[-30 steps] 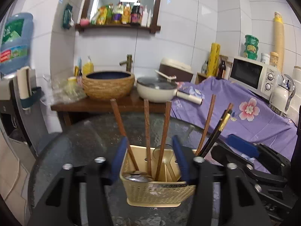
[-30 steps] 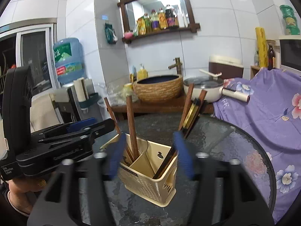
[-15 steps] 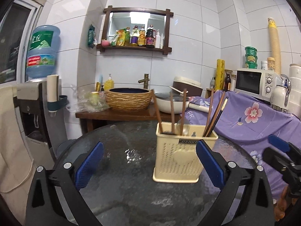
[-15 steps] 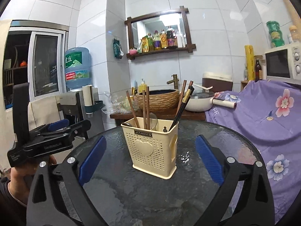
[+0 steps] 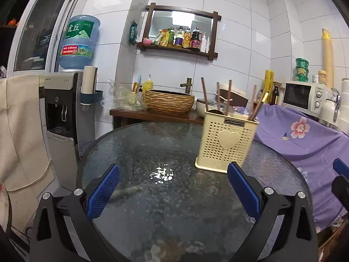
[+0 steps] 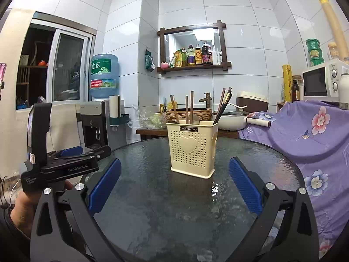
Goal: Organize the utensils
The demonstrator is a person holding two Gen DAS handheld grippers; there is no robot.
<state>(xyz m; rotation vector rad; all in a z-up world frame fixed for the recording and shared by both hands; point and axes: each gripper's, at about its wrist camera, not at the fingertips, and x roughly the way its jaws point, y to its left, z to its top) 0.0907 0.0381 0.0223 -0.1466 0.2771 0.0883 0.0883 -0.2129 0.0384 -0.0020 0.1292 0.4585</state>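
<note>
**Right wrist view: utensil caddy upright on glass table**

Round glass table [image 6: 152, 196], carrying a cream perforated caddy [image 6: 193, 150] near its centre. Inside, upright: wooden chopsticks [image 6: 188, 109], darker chopsticks [image 6: 223, 104] leaning right. Label reading "JIANHAO" [image 6: 188, 128]. Right gripper [image 6: 174, 185] spread wide, empty, short of the caddy. Left gripper [image 5: 173, 193] likewise wide, empty; "GenRobot.AI" on its body.

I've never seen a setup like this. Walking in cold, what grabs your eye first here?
First, the cream utensil holder with a heart on its front, standing alone on the round glass table, brown chopsticks sticking up from it. Then the blue-padded fingers of the right gripper, spread wide and empty in the foreground, with the left gripper just as open. Behind, a purple flowered cloth drapes the right side.
</note>
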